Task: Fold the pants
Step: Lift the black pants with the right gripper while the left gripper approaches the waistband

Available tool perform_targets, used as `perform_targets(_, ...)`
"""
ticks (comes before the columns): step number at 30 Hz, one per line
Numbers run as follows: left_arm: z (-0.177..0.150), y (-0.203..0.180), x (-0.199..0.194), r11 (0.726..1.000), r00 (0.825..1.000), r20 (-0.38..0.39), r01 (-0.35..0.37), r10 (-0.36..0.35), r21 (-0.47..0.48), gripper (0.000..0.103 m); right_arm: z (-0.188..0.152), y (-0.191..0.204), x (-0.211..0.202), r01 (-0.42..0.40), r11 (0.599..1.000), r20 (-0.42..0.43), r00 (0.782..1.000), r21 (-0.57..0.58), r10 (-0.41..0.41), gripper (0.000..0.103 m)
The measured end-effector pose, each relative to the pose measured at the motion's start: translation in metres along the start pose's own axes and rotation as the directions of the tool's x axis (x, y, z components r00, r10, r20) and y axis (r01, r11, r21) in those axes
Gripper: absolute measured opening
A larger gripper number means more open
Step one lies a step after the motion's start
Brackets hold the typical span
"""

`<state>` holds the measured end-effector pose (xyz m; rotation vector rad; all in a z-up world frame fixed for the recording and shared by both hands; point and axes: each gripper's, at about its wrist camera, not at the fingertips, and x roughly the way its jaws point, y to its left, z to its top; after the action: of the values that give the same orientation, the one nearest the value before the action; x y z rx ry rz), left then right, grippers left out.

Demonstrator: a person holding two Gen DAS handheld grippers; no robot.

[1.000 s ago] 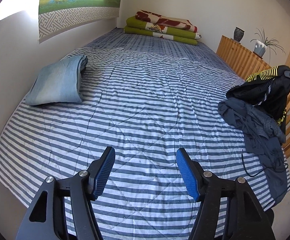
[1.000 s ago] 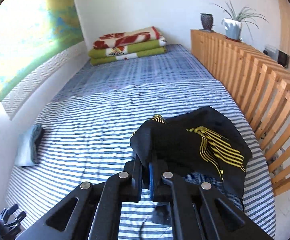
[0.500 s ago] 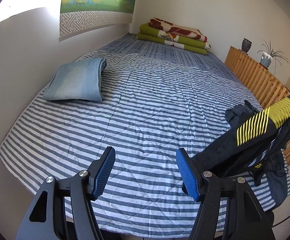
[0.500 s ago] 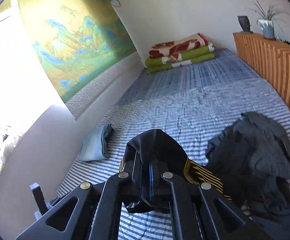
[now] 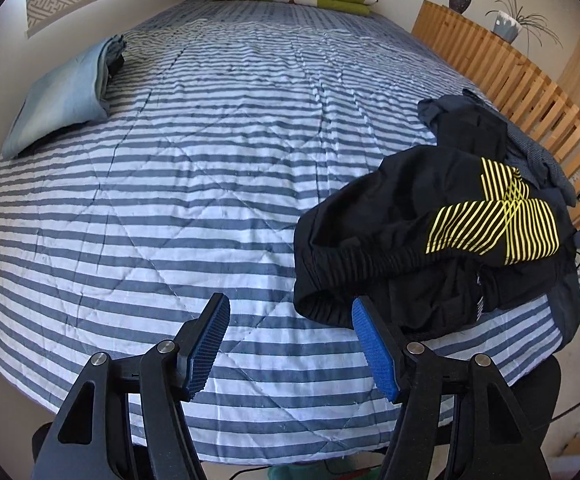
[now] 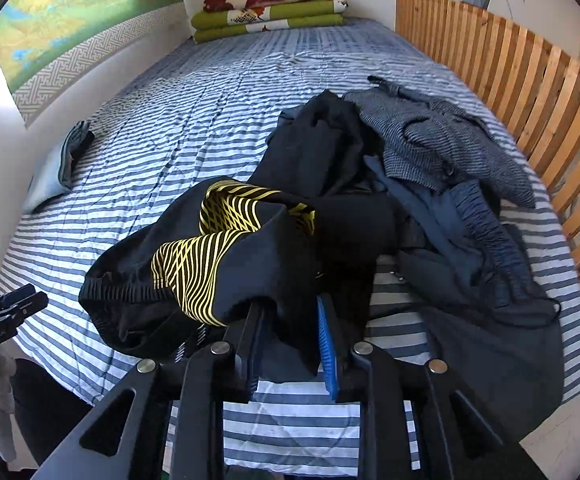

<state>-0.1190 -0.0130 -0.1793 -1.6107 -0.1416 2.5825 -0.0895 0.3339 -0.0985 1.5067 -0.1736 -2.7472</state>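
Striped bed [image 5: 194, 168], slatted wooden rail [image 6: 529, 92]

Black pants [image 6: 250, 264] hide right gripper's [image 6: 290, 336] left pad

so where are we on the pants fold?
Done: one light blue garment already lies folded by the wall.
In hand: the black pants with yellow stripes sit bunched on the striped bed. The right gripper is opening, with cloth between its jaws; the left gripper is open and holds nothing.
Left: spreading and folding them, then the dark pile by the wooden rail.
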Motion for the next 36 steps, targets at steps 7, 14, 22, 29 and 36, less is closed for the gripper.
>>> perform_targets(7, -0.012, 0.009, 0.020, 0.999, 0.999, -0.050, -0.020, 0.019, -0.026, 0.067, 0.024, 0.071, -0.031, -0.037, 0.953, 0.115, 0.991, -0.301, 0.075, 0.044)
perform_targets(14, -0.018, 0.016, 0.021, 0.999, 0.998, -0.070, -0.005, 0.001, -0.048, 0.067, 0.010, 0.155, 0.061, -0.118, 0.797, -0.126, 0.991, -0.592, 0.054, 0.055)
perform_targets(22, -0.016, 0.011, 0.028, 0.998, 0.996, -0.086, 0.026, -0.030, -0.056, 0.067, -0.003, 0.174, 0.130, -0.039, 0.652, -0.160, 0.979, -0.758, -0.127, 0.048)
perform_targets(29, 0.002, -0.017, 0.037, 0.996, 0.992, -0.089, 0.085, -0.088, -0.036, 0.067, 0.082, 0.120, 0.109, -0.072, 0.879, -0.161, 0.987, -0.472, -0.005, 0.001)
perform_targets(36, -0.003, -0.027, 0.048, 0.994, 0.987, -0.124, 0.102, -0.105, -0.031, 0.067, 0.064, 0.119, 0.087, -0.221, 0.784, -0.250, 0.964, -0.580, 0.087, 0.035)
